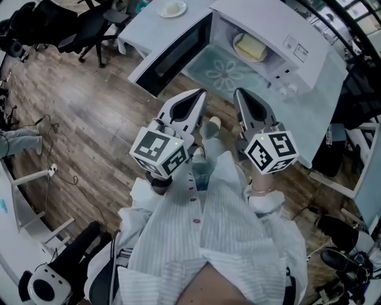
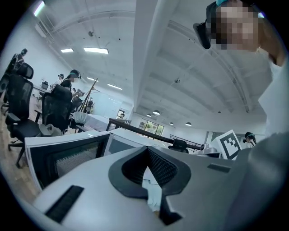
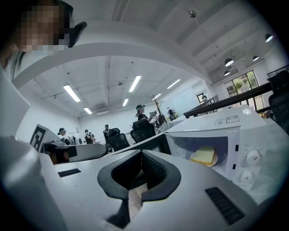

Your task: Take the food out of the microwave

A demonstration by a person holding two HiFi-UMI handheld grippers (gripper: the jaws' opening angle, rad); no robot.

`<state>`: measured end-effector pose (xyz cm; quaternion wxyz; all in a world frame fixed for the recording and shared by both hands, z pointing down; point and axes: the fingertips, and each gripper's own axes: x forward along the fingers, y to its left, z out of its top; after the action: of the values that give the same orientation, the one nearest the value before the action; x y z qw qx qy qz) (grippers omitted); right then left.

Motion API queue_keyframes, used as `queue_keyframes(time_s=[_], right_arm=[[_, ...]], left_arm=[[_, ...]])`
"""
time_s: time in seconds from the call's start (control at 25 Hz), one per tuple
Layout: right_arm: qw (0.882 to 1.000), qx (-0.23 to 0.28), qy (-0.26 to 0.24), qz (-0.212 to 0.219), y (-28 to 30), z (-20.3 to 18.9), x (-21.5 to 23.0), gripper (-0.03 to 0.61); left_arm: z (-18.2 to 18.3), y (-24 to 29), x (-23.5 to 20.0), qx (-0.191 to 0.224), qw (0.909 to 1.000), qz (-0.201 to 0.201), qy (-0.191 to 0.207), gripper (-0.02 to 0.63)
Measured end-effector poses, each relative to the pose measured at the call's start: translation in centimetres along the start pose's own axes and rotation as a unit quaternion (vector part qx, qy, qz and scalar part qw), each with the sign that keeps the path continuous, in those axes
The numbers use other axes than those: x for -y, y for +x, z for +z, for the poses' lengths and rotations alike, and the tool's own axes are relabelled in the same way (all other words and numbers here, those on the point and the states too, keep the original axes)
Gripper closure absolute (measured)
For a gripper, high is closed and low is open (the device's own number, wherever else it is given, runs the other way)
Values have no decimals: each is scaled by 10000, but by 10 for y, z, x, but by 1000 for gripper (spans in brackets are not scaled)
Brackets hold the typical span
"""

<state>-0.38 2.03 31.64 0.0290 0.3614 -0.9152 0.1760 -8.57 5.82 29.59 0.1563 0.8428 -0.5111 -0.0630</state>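
Note:
A white microwave (image 1: 280,41) stands on a pale table with its door (image 1: 169,56) swung open to the left. Inside, a yellowish piece of food (image 1: 250,47) lies on a plate; the right gripper view shows the food (image 3: 204,155) in the lit cavity. My left gripper (image 1: 201,94) and right gripper (image 1: 239,94) hover side by side just in front of the opening, short of the cavity. Both are shut with nothing between the jaws. In the left gripper view the left gripper (image 2: 146,150) points past the open door (image 2: 67,155).
A small white plate (image 1: 171,8) sits on the table behind the door. Black office chairs (image 1: 77,27) stand on the wooden floor at the left. The microwave's knobs (image 3: 251,164) are on its right panel. People stand in the background of both gripper views.

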Motion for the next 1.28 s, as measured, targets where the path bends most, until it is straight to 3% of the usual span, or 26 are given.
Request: queue_keyframes(time_s=[0.24, 0.6, 1.28], right_arm=[[9999, -19, 88, -138, 30, 7, 44, 546], [9987, 77, 164, -466, 77, 46, 120, 546], [9928, 391, 194, -1117, 75, 90, 198, 546]], left_arm=[[-1, 50, -21, -87, 9999, -110, -41, 606], [26, 152, -49, -109, 9989, -451, 4, 606], [44, 257, -37, -205, 9928, -1180, 8, 606]])
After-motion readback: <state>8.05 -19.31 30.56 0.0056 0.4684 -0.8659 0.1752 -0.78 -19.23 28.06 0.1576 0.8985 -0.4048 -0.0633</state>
